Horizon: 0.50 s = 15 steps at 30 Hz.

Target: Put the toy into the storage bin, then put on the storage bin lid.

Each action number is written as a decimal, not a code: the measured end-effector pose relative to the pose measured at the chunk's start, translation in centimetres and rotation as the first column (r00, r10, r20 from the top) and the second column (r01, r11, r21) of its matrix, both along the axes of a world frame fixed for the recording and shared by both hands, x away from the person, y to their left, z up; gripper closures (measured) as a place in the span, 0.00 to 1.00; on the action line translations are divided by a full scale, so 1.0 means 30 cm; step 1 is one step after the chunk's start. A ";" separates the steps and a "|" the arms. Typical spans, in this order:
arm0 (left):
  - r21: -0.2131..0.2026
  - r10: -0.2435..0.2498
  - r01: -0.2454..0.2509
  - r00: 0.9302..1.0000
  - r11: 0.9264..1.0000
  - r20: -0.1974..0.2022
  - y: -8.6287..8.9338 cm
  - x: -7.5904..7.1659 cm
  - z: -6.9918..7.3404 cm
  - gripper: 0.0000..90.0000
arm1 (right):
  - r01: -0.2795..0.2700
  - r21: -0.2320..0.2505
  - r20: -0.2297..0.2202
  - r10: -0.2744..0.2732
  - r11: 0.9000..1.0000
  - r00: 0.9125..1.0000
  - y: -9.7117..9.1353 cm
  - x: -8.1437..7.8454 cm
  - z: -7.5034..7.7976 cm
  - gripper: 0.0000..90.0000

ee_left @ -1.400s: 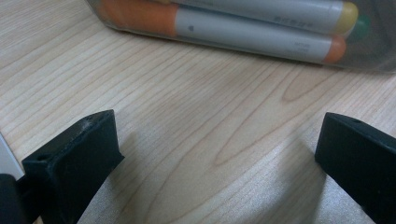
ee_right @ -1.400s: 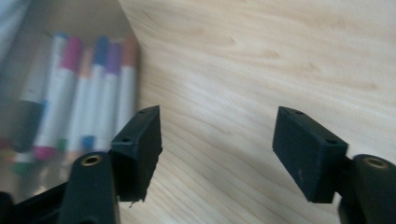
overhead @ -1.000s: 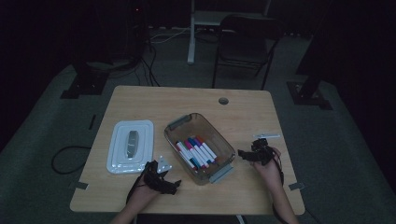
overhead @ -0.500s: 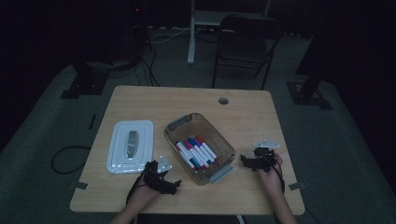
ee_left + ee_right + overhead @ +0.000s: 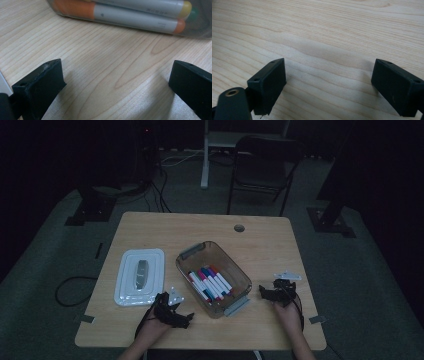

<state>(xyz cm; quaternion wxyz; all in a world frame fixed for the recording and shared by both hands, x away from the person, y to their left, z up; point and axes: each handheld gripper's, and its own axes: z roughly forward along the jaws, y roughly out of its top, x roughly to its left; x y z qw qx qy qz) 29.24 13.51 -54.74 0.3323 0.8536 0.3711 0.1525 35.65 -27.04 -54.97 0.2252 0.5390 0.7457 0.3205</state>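
Observation:
A clear plastic bin (image 5: pixel 199 248) in the middle of the wooden table holds several markers (image 5: pixel 210 282). Its white lid (image 5: pixel 150 257) lies flat to the left. My left gripper (image 5: pixel 186 318) rests near the front edge, just left of the bin's near corner. It is open on bare wood (image 5: pixel 115 75), with orange and yellow markers (image 5: pixel 135 18) seen through the bin wall ahead. My right gripper (image 5: pixel 264 292) sits right of the bin. It is open over bare wood (image 5: pixel 328 75); its jaws have just been opening with nothing between them.
A round cable hole (image 5: pixel 239 228) sits near the table's far edge. Tape pieces (image 5: pixel 86 318) mark the front corners. A folding chair (image 5: pixel 260 165) stands behind the table, and cables trail on the floor at the left (image 5: pixel 70 287).
My right gripper has drifted slightly toward the front edge of the table. The left gripper, bin and lid have stayed put.

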 end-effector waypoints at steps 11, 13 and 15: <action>0.010 -0.003 0.003 1.000 1.000 -0.009 -0.005 -0.009 0.004 0.01 | -0.029 0.000 0.002 0.029 1.000 1.000 0.002 0.000 0.000 0.13; 0.013 -0.005 0.006 1.000 1.000 -0.028 -0.008 -0.012 0.010 0.00 | -0.030 -0.001 0.003 0.030 1.000 1.000 0.002 0.000 0.000 0.13; 0.020 -0.008 0.009 0.999 1.000 -0.035 -0.005 -0.013 0.019 0.00 | -0.030 -0.001 0.002 0.030 1.000 1.000 0.002 0.000 0.000 0.13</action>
